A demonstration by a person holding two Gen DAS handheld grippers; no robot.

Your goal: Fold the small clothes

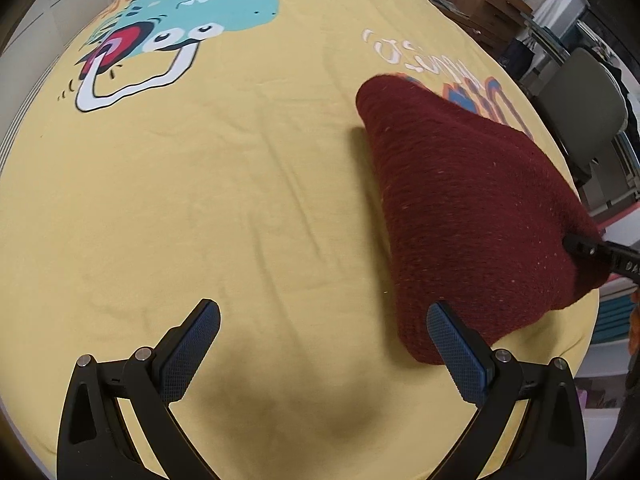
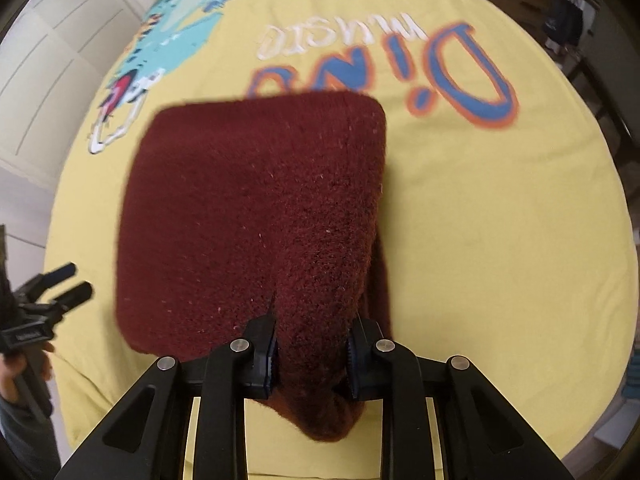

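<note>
Right gripper [image 2: 310,354] pinches bunched edge of maroon knit garment [image 2: 256,208], likely to lift it for folding on yellow sheet [image 2: 500,240]; left gripper [image 1: 324,344] wide, empty, beside garment.

Right gripper [image 2: 310,354]: pointed steeply downward, jaws clamped on a bunched fold. Left gripper [image 1: 324,346]: pointed steeply downward, jaws spread wide, nothing between them.

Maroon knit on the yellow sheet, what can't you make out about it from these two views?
- Maroon knit: garment type unclear, folded.
- Right wrist view: right gripper pinches the near edge, burying its pads.
- Left wrist view: left gripper open; its right finger covers the near corner.
</note>
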